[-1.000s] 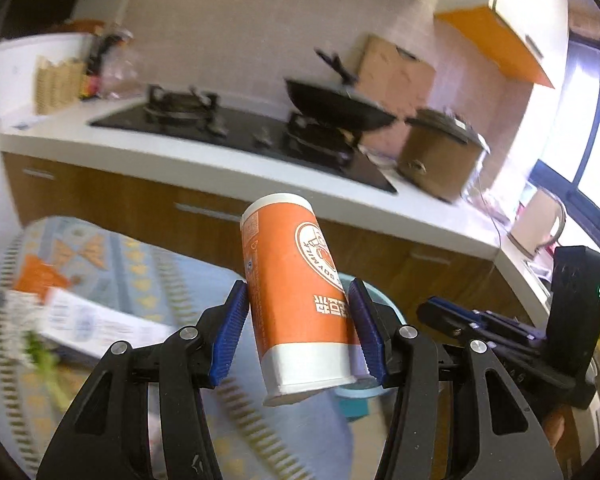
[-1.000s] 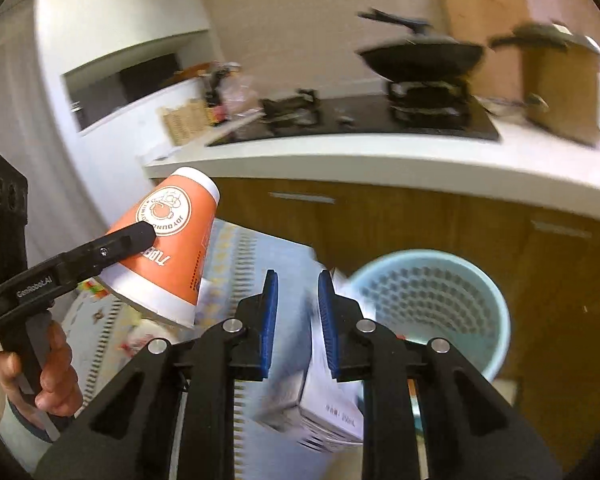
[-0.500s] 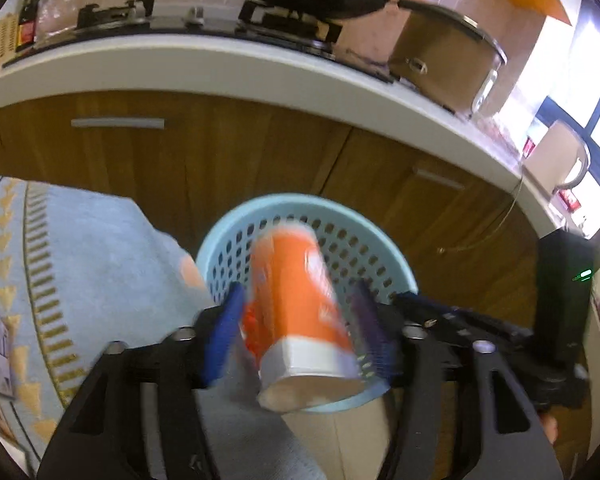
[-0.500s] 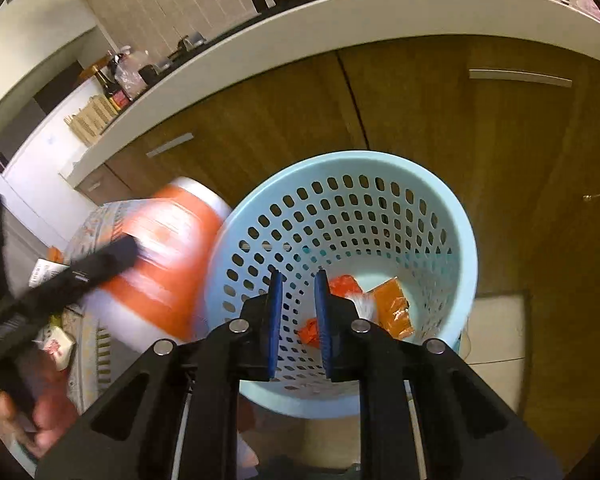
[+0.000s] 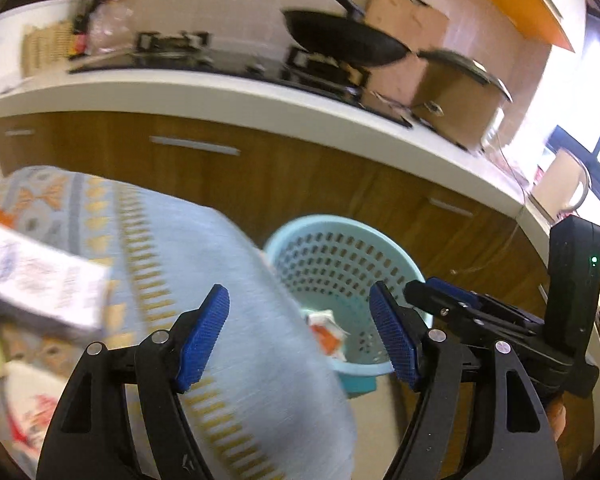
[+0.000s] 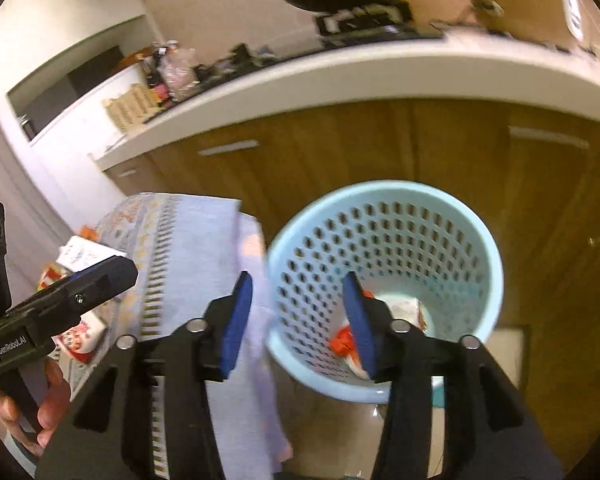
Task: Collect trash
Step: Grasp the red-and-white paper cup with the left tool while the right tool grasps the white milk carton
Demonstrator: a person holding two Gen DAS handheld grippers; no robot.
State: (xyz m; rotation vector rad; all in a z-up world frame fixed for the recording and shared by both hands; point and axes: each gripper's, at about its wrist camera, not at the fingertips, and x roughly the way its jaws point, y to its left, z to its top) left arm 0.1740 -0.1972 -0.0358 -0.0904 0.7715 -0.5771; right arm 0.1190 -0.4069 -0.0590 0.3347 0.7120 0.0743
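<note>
- Left gripper point(image 5: 300, 330): jaws opening, blue pads well apart, nothing between them. Behind the gap show the tablecloth edge and the basket.
- Right gripper point(image 6: 298, 320): jaws opening too, narrower gap than the left, nothing held. Its right pad sits in front of the basket's inside, its left pad in front of the cloth.
- Light-blue perforated basket point(image 6: 488, 248) stands on the floor just beside the table, in front of wood cabinet doors point(image 6: 340, 152). Upright, mouth facing both cams.
- Trash in basket point(image 6: 342, 340): orange/red & white bits at the bottom (blurred, can't tell what each piece is). Same pile shows in the left cam point(image 5: 326, 330).
- Table w/ pale-blue patterned tablecloth point(image 5: 228, 248), left of the basket, cloth hanging down its edge.
- More trash on the table: white printed carton point(image 5: 40, 276) lying flat, red & white wrapper point(image 5: 32, 420) nearer the cam, sth green at the far left edge. Right cam shows the carton point(image 6: 78, 252) past the other gripper's tip.
- A hand point(image 6: 46, 404) grips the left gripper's handle, low left in the right cam.
- Counter behind: white worktop point(image 5: 220, 88), black wok point(image 5: 344, 40) on the hob, lidded pot point(image 5: 460, 92) to its right.
</note>
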